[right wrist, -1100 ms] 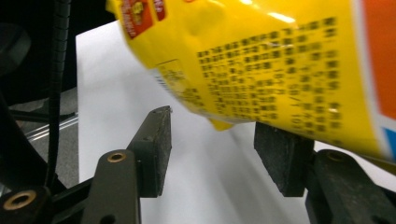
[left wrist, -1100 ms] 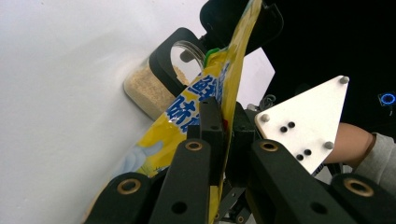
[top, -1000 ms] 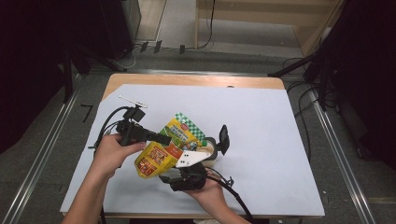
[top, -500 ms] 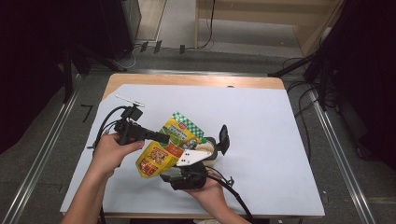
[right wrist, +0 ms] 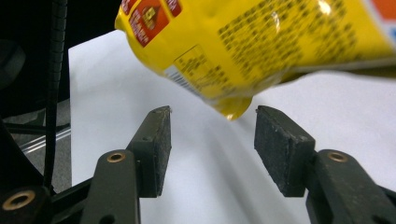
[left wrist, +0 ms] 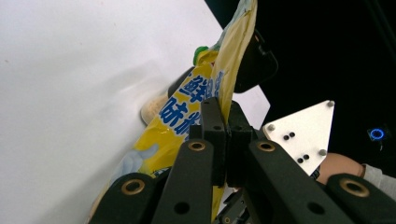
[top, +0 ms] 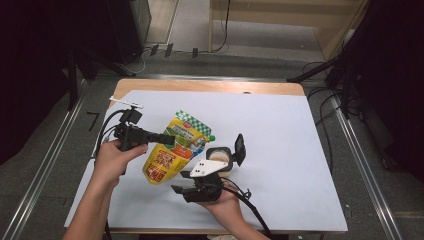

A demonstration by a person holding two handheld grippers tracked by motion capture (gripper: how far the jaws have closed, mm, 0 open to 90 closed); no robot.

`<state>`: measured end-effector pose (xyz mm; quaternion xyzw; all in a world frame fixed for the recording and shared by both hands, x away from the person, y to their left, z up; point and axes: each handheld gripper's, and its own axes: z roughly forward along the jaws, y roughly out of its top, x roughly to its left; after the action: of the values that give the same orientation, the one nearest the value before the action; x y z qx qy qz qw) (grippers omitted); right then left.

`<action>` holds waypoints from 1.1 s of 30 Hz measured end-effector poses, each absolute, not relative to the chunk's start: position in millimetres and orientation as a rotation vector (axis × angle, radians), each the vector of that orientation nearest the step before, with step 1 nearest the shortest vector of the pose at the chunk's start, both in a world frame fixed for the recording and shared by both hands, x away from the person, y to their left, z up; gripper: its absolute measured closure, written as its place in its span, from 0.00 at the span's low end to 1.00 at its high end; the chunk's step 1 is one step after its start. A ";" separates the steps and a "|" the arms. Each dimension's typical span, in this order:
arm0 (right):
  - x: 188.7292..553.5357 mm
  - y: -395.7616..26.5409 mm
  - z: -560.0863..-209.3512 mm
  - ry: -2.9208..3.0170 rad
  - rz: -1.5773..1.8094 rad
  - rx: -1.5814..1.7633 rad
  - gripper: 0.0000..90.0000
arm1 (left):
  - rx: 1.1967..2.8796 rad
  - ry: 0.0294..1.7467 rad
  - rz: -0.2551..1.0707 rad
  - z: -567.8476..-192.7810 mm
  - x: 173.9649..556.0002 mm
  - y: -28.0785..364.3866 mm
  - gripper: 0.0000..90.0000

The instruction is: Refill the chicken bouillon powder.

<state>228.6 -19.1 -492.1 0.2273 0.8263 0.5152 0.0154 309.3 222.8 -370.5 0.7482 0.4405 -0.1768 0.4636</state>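
A yellow spouted pouch (top: 172,147) with a green cap (left wrist: 201,50) hangs tilted above the white table sheet (top: 280,130). My left gripper (top: 167,138) is shut on the pouch's side edge, and its pads (left wrist: 212,133) pinch the yellow film (left wrist: 187,116). My right gripper (top: 177,190) lies low near the front edge, jaws open. The pouch's bottom corner (right wrist: 231,109) hangs just above the gap between the right gripper's pads (right wrist: 156,144), touching neither of them.
A small round tub (top: 219,157) with pale contents and a raised black flip lid (top: 240,149) stands just right of the pouch. The tub (left wrist: 152,108) is also behind the pouch in the left gripper view. Cables trail from both grippers toward the front.
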 end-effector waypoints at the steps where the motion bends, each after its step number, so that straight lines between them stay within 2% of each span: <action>1: 228.8 -19.5 -491.6 2.567 1.604 0.709 0.53 | 1.830 1.080 -0.425 -370.3 310.2 225.2 1.00; 6: 229.0 -23.1 -488.6 2.567 1.614 0.716 0.54 | 1.772 1.102 -0.419 -374.8 320.2 236.4 1.00; 16: 227.3 -40.4 -475.3 2.546 1.651 0.755 0.54 | 1.768 1.145 -0.405 -380.3 335.9 237.0 1.00; 22: 223.5 -52.7 -467.2 2.563 1.663 0.764 0.54 | 1.761 1.155 -0.338 -378.6 354.6 232.9 1.00; 29: 217.8 -52.3 -472.4 2.569 1.658 0.753 0.53 | 1.771 1.161 -0.255 -385.3 359.9 231.5 1.00; 33: 215.1 -50.3 -478.1 2.589 1.640 0.746 0.53 | 1.755 1.158 -0.257 -393.4 358.3 236.3 1.00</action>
<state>215.1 -50.3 -478.1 0.2364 0.8208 0.5199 -0.0060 358.3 236.3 -393.4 0.7223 0.4767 -0.1060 0.4897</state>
